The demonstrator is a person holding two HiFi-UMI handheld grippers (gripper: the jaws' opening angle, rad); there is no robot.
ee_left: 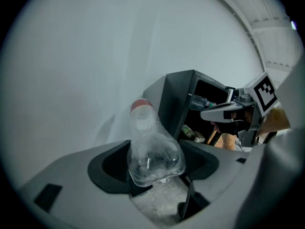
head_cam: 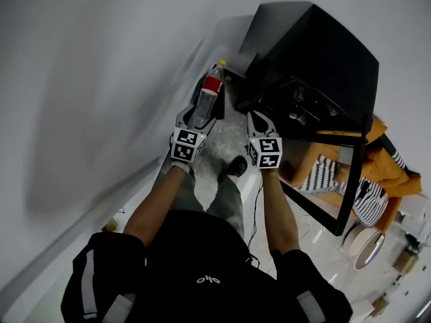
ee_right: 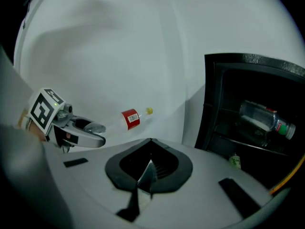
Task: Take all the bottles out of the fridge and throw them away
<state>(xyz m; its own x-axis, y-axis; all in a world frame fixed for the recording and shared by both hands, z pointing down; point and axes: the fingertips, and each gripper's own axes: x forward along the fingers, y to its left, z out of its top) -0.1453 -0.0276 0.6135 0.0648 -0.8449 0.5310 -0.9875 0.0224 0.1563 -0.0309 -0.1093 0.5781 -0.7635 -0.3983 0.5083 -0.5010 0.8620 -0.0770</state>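
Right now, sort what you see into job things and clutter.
Job: held bottle in left gripper; fridge; green-capped bottle on its shelf; small bottle below it.
Clutter: orange garment; striped cloth; cable on the floor.

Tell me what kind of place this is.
Probably a plain room, perhaps a home: a small black fridge stands open against a white wall, with a bottle on its shelf and orange, striped fabric beside it.

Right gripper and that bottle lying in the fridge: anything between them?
No. In the right gripper view the stretch from the right gripper to the bottle in the fridge is bare.
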